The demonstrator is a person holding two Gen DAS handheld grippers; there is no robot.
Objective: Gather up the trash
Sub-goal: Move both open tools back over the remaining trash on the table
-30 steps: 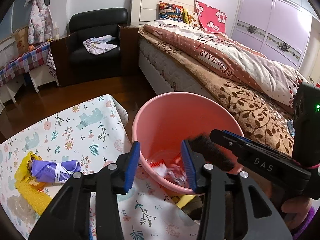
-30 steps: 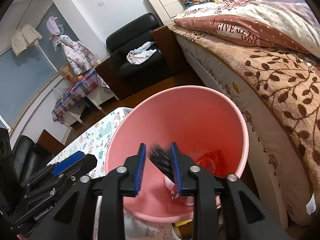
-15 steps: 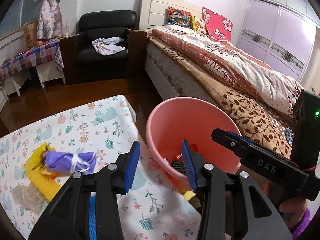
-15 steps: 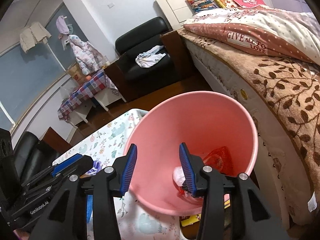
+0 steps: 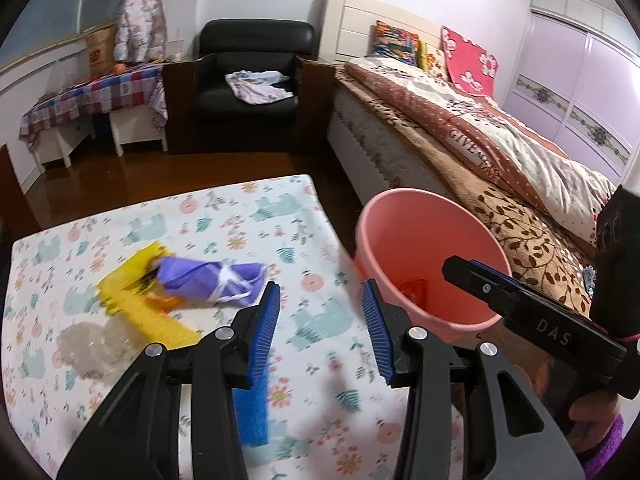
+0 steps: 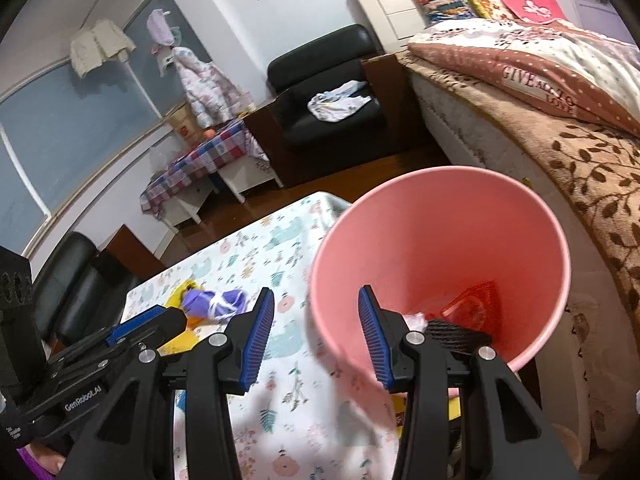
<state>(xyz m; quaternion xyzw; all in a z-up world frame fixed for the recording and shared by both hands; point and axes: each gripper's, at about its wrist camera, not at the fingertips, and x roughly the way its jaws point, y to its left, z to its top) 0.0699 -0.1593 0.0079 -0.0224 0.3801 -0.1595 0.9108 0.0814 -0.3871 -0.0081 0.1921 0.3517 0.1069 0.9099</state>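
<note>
A pink bin (image 5: 432, 240) stands off the table's right edge and also shows in the right wrist view (image 6: 440, 240). A black brush (image 6: 456, 330), a red wrapper (image 6: 476, 304) and white scraps lie inside it. On the table lie a purple bundle tied with white string (image 5: 208, 278), a yellow mesh piece (image 5: 136, 300) and a crumpled clear wrap (image 5: 96, 344). My left gripper (image 5: 320, 320) is open and empty above the table, right of the bundle. My right gripper (image 6: 316, 330) is open and empty at the bin's left rim.
The table has a floral cloth (image 5: 240, 224). A blue strip (image 5: 250, 412) lies under my left gripper. A bed (image 5: 500, 152) stands right of the bin, a black armchair (image 5: 252, 80) behind, and a checked side table (image 5: 92, 96) at the far left.
My right gripper opened and dropped the black brush into the bin, then drew back to the left. My left gripper moved left, away from the bin and over the table.
</note>
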